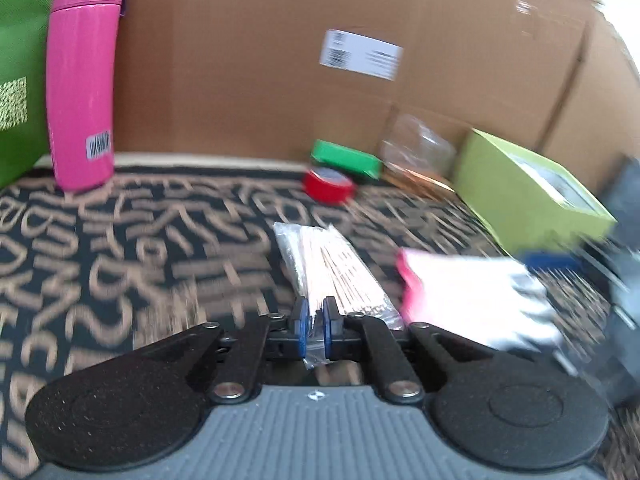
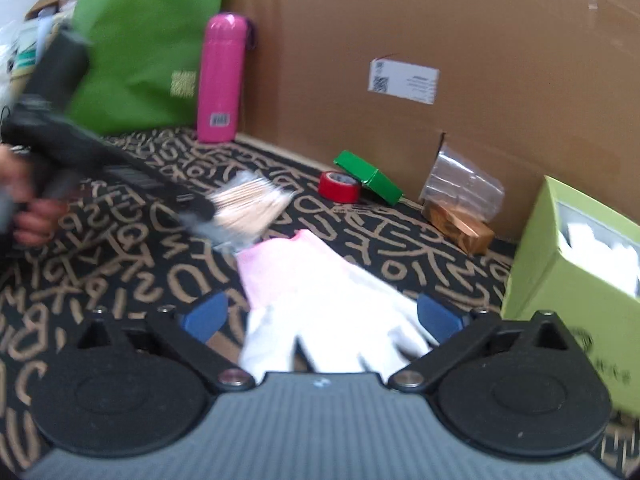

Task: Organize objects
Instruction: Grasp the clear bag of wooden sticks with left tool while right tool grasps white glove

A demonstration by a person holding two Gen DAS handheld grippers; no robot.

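On the letter-patterned cloth (image 1: 120, 248) before a cardboard box (image 1: 280, 60), the left gripper (image 1: 314, 320) clamps the near end of the skewer packet (image 1: 328, 264), the right gripper (image 2: 320, 316) stands released around the white glove (image 2: 320, 304), so next probably the packet needs lifting away.

A makeshift sorting corner, perhaps a storeroom: a big cardboard box (image 2: 460, 40) walls off a tabletop (image 2: 120, 256) under letter-patterned cloth, strewn with household odds.
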